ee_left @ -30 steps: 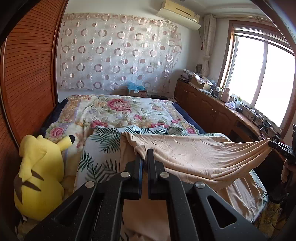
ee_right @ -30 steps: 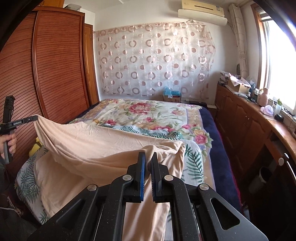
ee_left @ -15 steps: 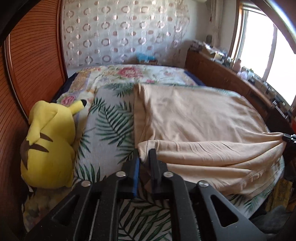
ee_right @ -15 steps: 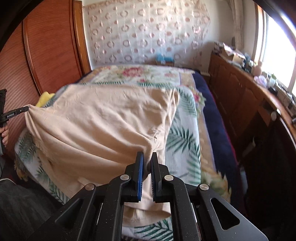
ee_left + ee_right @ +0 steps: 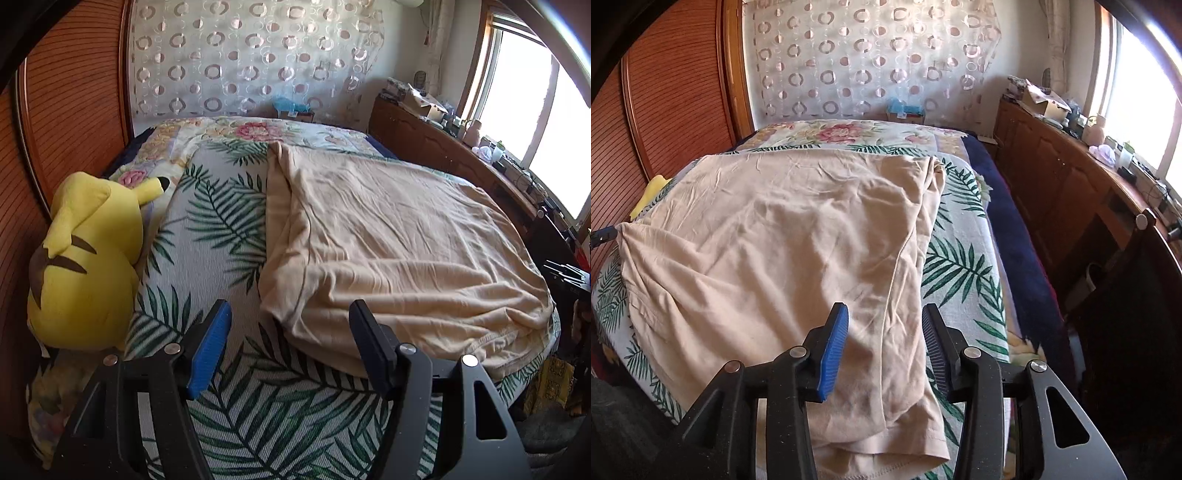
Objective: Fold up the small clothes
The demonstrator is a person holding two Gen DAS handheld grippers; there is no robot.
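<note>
Beige garment – flat on bed | left gripper, right gripper – just released, above hem

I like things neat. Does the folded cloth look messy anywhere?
A bit. The beige garment lies wrinkled on the leaf-print sheet, and its near hem is bunched, with uneven layers.

One beige garment lies on one bed. One yellow plush toy sits beside it. Two grippers show, left and right, each with two fingers.
</note>
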